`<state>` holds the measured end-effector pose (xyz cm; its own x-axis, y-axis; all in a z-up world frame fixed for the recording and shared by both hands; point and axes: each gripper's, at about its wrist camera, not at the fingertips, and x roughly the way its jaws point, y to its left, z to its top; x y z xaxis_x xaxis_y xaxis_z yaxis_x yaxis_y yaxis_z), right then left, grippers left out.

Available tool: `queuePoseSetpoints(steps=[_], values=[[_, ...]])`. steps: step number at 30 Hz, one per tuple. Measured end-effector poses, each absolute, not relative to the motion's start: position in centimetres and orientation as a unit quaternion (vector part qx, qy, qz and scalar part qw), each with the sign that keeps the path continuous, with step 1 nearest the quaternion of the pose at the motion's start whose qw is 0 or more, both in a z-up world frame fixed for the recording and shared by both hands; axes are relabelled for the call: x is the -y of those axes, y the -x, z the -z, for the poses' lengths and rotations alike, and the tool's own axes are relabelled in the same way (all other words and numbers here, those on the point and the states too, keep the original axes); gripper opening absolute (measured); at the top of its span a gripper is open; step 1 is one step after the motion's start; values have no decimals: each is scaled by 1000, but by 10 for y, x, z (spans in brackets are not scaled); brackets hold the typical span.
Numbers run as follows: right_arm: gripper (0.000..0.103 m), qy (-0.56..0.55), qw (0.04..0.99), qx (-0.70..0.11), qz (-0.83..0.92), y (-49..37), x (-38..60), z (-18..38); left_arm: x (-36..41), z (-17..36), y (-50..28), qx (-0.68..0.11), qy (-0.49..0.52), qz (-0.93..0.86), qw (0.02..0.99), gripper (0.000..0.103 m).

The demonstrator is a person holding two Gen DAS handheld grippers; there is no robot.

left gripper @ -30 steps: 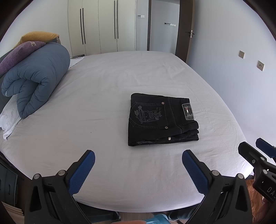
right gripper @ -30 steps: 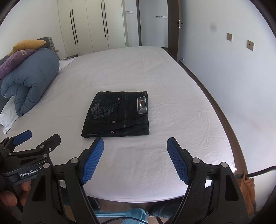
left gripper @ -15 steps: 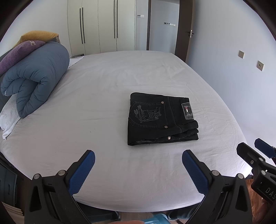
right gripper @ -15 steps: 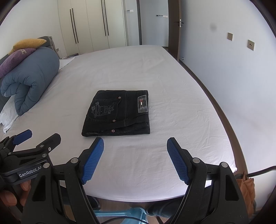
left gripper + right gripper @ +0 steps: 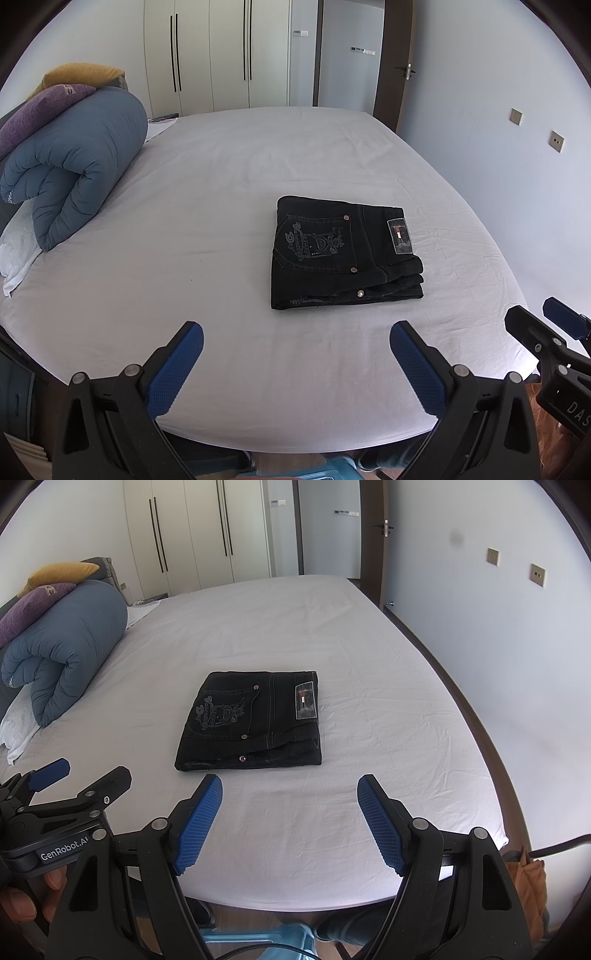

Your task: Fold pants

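Nothing has moved over the last second: pants (image 5: 345, 254) sit folded in a compact stack on the bed (image 5: 229, 177), just ahead of both grippers' fingers, left (image 5: 295, 363) and right (image 5: 290, 821) spread wide, holding nothing, so folding looks done.

Evenly daylit and sharp throughout, with soft, faint shadows under the folded pants (image 5: 345, 254) ahead, strong fisheye bowing and dark vignetted corners, plus one smudge-like grey spot on the wall (image 5: 458, 538) up right.
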<state>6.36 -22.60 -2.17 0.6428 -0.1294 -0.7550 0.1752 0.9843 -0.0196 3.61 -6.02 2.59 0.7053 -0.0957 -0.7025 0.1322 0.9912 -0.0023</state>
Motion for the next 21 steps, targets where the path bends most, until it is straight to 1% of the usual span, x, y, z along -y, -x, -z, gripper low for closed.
queuePoseSetpoints(steps=[21], values=[[75,-30,903,-422,79,-59,224,28,56,-19,-39,-389,-18,62,919,103]])
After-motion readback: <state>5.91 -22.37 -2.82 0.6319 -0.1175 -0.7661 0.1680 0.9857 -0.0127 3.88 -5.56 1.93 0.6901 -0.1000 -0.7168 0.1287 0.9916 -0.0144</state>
